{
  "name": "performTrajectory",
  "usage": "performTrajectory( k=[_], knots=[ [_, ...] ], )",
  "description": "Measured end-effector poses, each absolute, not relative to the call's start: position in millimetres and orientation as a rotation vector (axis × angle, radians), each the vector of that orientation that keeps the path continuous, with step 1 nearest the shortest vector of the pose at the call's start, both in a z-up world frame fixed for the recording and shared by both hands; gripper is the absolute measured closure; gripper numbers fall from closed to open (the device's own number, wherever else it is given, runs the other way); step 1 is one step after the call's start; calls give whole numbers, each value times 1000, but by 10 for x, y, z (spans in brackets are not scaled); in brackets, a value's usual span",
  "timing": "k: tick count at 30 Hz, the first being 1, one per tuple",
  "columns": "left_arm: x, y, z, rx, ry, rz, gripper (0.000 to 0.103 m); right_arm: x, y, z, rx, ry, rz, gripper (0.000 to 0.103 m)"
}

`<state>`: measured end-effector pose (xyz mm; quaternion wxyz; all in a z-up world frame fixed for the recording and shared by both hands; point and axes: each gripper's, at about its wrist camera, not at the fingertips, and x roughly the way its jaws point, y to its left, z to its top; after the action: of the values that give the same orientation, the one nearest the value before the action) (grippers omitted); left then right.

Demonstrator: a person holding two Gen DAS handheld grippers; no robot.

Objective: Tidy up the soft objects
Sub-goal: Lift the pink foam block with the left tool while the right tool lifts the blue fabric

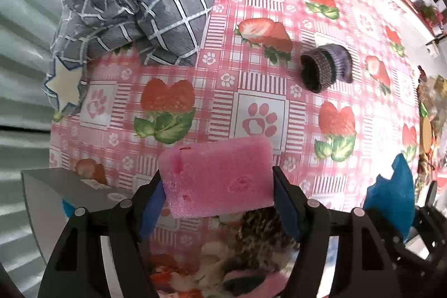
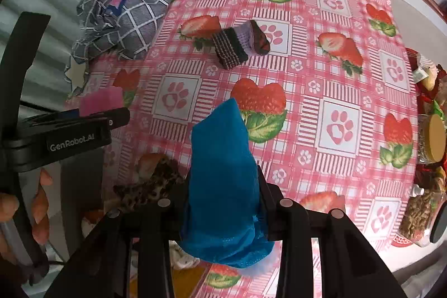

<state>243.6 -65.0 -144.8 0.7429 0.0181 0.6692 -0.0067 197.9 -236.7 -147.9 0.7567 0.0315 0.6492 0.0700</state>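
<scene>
Left hand-held gripper (image 1: 218,194) around pink sponge (image 1: 216,176)

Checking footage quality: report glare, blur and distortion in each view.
Left wrist: strong fisheye bulge, glare washes out the tablecloth at the right edge, pink sponge sharp. Right wrist: same bulge, white counter overexposed, blue cloth sharp.

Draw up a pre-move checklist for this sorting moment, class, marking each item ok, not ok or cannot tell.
1. Left tongs clamp the pink sponge on both ends: ok.
2. Right tongs are shut on the blue mesh cloth: ok.
3. Both loads are lifted off the strawberry tablecloth: ok.
4. Rolled sock is sorted: not ok, loose on the cloth.
5. Grey checked blanket lies fully on the table: not ok, overhangs the edge.
6. Drop-off spot is visible: cannot tell.
</scene>
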Motion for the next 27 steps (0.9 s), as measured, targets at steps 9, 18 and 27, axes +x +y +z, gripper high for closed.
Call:
performTrajectory(
  k=[9, 18, 27],
  knots=[
    [1895, -520, -1213, 81, 1422, -77, 28, 1316, -2645, -1228, 101, 1446, 86, 65],
    [1347, -483, -977, 142, 1374, -151, 28, 604, -2803, -969, 146, 1462, 3, 65],
    [887, -411, -785, 173, 1340, -190, 28, 165, -2566, -663, 169, 1444, 9, 65]
  ],
)
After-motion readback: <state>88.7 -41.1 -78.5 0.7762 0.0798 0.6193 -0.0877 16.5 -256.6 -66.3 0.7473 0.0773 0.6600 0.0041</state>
